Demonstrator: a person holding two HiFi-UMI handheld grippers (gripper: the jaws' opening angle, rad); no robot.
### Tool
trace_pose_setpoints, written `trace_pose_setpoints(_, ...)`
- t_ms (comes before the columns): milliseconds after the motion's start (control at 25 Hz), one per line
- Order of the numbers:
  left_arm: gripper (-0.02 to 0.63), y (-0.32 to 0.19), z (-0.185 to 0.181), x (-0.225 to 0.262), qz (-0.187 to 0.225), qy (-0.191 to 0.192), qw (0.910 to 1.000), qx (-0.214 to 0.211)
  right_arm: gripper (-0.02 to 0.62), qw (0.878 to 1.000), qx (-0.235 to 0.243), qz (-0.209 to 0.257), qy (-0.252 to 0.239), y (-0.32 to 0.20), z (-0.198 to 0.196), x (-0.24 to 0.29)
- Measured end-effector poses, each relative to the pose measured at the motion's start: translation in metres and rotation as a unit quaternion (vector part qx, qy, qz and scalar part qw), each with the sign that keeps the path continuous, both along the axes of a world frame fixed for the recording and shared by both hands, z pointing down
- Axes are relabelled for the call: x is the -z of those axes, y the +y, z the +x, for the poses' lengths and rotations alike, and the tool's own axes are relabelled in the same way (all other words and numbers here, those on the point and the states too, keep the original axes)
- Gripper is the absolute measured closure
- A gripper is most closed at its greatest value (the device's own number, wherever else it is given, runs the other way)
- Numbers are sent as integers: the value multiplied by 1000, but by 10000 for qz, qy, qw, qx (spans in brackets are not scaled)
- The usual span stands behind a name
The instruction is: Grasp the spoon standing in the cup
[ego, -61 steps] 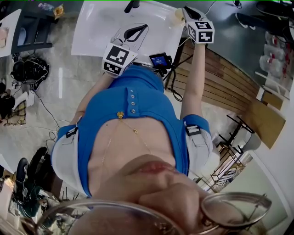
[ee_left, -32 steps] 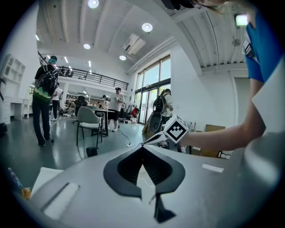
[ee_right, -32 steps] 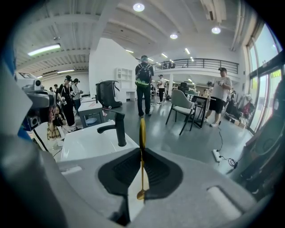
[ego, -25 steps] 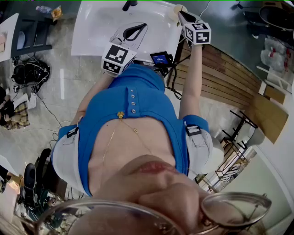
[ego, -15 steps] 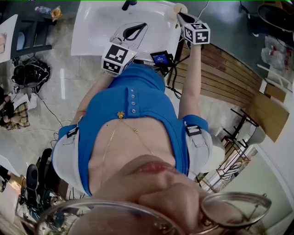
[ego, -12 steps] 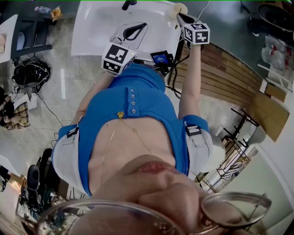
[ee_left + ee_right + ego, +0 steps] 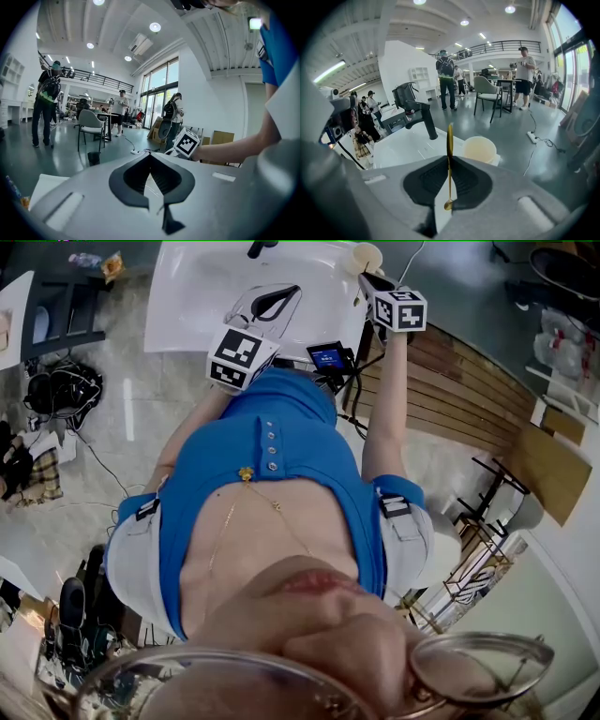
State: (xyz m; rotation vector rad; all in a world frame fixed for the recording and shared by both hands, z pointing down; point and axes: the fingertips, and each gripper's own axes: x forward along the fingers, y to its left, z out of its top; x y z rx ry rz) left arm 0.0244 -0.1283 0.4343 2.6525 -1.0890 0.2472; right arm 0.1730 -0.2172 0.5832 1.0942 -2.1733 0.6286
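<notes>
- Spoon (image 7: 449, 168): gold, thin, seen edge-on. It is pinched between the pads of my right gripper (image 7: 450, 158), with one end poking up past the tips and the small rounded end hanging back toward the camera. It sits along the jaw line so the flat pads bear on its two broad faces.
- Right gripper, head view (image 7: 367, 279): arm stretched out to the table's far right corner, because that is where the cup stands. The jaws are clamped on the spoon with no gap either side of it.
- Cup (image 7: 479, 149): cream, upright, at the table edge, just beyond my right jaws and a little to their right. I see nothing in it; the spoon looks clear of its rim, so I judge the grasp made.
- Left gripper (image 7: 150, 155): jaws pressed together on nothing. I hold it low over the near part of the table (image 7: 202, 292), apart from the cup, since this job needs one gripper only.
- Tap (image 7: 423, 118): black, standing on the white table left of the cup and well apart from the spoon, so it is not in my way.
- Risk, as I judge it: the spoon is slim and smooth, so a slack pinch could let it swivel or slip.
</notes>
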Motion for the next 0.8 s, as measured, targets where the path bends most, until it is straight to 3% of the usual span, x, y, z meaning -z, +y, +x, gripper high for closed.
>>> trace_pose_setpoints(800,606,4,9,1,5,38,9999,-159,574,9984,-338,-430,-146,27,10,-29)
